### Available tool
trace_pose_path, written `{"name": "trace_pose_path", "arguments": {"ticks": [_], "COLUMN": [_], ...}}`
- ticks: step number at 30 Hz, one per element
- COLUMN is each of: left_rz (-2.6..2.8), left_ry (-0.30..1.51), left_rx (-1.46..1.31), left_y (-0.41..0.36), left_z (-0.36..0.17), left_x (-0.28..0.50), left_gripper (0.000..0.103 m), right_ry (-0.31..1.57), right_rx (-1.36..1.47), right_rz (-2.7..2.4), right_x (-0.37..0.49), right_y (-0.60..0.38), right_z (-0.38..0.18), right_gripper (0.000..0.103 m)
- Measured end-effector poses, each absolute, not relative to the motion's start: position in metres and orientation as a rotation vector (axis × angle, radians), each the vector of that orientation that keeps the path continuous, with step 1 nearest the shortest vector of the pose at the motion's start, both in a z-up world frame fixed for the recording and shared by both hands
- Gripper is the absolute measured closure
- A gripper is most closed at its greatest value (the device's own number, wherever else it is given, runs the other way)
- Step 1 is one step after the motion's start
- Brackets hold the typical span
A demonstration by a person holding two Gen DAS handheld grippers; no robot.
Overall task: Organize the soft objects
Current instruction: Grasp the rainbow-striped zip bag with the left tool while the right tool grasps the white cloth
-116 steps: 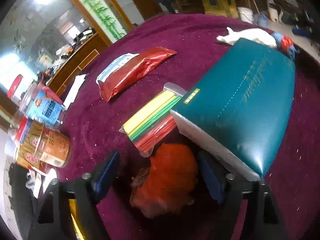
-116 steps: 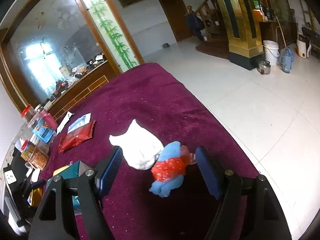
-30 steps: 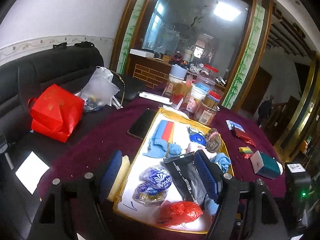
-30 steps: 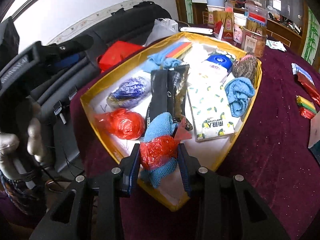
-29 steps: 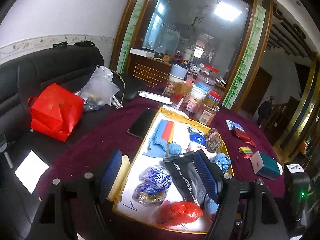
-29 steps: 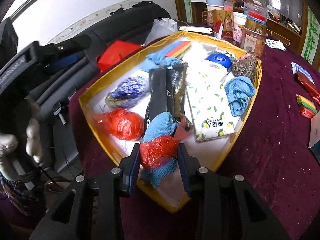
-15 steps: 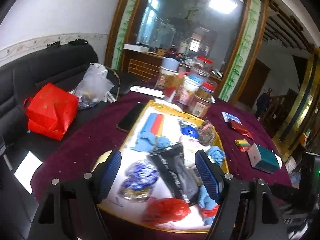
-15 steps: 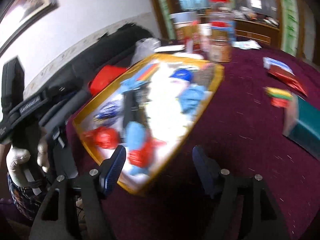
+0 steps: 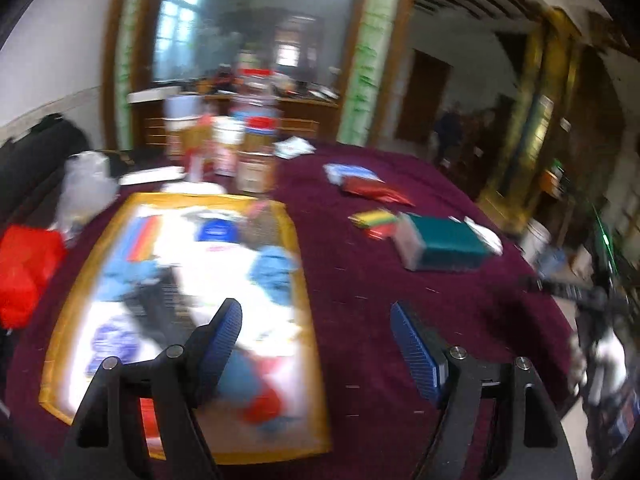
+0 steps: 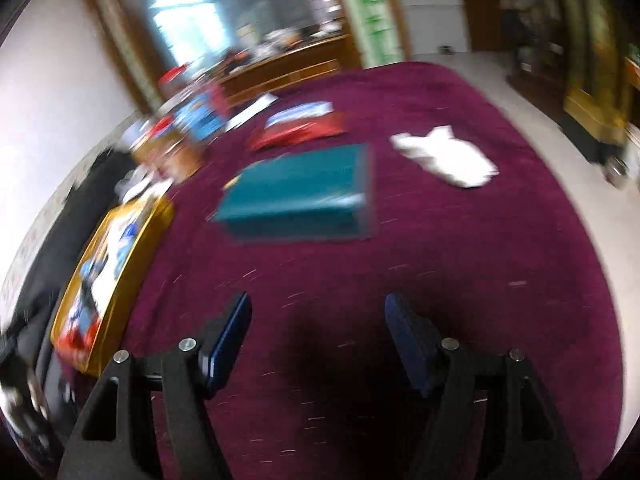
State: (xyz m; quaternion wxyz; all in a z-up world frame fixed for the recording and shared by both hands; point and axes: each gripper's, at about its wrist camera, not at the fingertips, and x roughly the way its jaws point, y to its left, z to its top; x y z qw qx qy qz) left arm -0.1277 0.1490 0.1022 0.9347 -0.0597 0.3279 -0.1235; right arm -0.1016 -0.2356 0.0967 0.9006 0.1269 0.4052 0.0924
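Note:
The yellow-rimmed tray (image 9: 200, 199) holds several soft things, among them a blue cloth (image 9: 276, 270) and a blue-and-red bundle (image 9: 260, 400) at its near end. My left gripper (image 9: 316, 312) is open and empty above the tray's right rim and the maroon cloth. A white soft bag (image 10: 448, 156) lies on the maroon cloth at the far right. My right gripper (image 10: 319, 302) is open and empty over bare maroon cloth, short of the white bag. The tray (image 10: 134, 280) sits at its left. Both views are blurred.
A teal box (image 10: 296, 196) (image 9: 444, 246) lies mid-table, with a red packet (image 10: 300, 132) and a striped yellow-green-red pack (image 9: 374, 220) beyond it. Jars (image 9: 248, 152) stand at the back. A red bag (image 9: 28, 264) rests on the black sofa at left.
My right gripper opened and left the blue-and-red bundle in the tray, then swung right over the cloth. My left gripper also swung right, so the tray slid leftward in view.

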Motion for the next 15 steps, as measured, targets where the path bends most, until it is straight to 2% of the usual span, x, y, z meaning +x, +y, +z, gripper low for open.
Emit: {"name": "trace_pose_path", "arguments": {"ticks": [6,15], "left_rz": [-0.419,-0.461], "left_ry": [0.793,0.909], "left_rx": [-0.108,-0.017], "left_y": [0.080,0.026], "left_z": [0.084,0.055], "left_x": [-0.119,-0.107], "left_gripper": [0.023,0.023], "right_ry": [0.786,0.795], "right_rx": [0.371,0.437], "right_rz": [0.142,0.153], "right_x": [-0.081,-0.013], "right_y": [-0.277,-0.274], "right_z": [0.104,0.101], "right_gripper": [0.032,0.032]}}
